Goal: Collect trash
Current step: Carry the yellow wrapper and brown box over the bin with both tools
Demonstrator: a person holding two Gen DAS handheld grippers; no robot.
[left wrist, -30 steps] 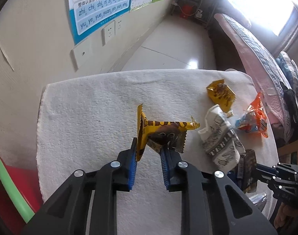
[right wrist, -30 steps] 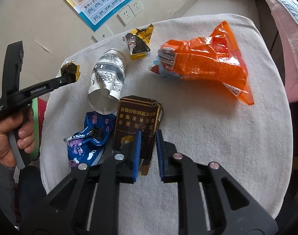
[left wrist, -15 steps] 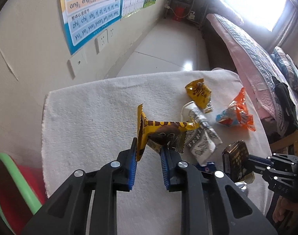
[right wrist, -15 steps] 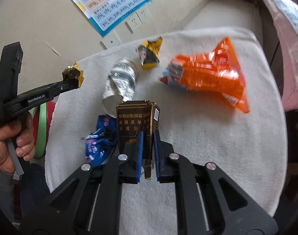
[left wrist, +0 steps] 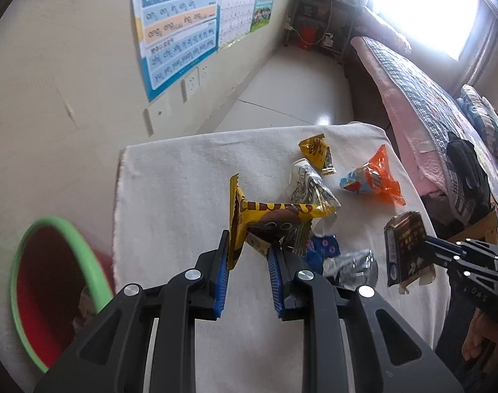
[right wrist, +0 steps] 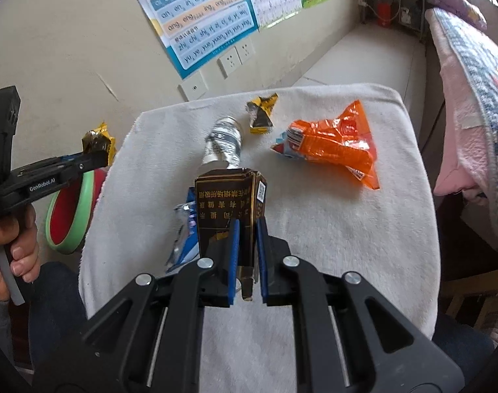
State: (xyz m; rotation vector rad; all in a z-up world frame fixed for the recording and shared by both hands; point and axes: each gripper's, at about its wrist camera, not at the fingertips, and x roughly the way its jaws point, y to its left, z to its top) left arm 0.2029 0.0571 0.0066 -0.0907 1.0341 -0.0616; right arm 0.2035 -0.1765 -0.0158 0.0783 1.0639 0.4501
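We are in a home, a bedroom by the look of it. A bed with a pink quilted cover runs along one wall under a bright window. A children's pinyin chart is taped to the plaster wall above wall sockets. A tiled floor leads to a cluttered shelf. A white towel covers the small table.

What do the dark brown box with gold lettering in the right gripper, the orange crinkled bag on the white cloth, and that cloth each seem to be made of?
Dark brown box with gold lettering: probably printed card, slightly glossy; it keeps flat panels and folded edges.
Orange crinkled bag: thin plastic film, shiny and partly see-through at its end.
White cloth: looks like terry towelling, matt with a fuzzy nap.
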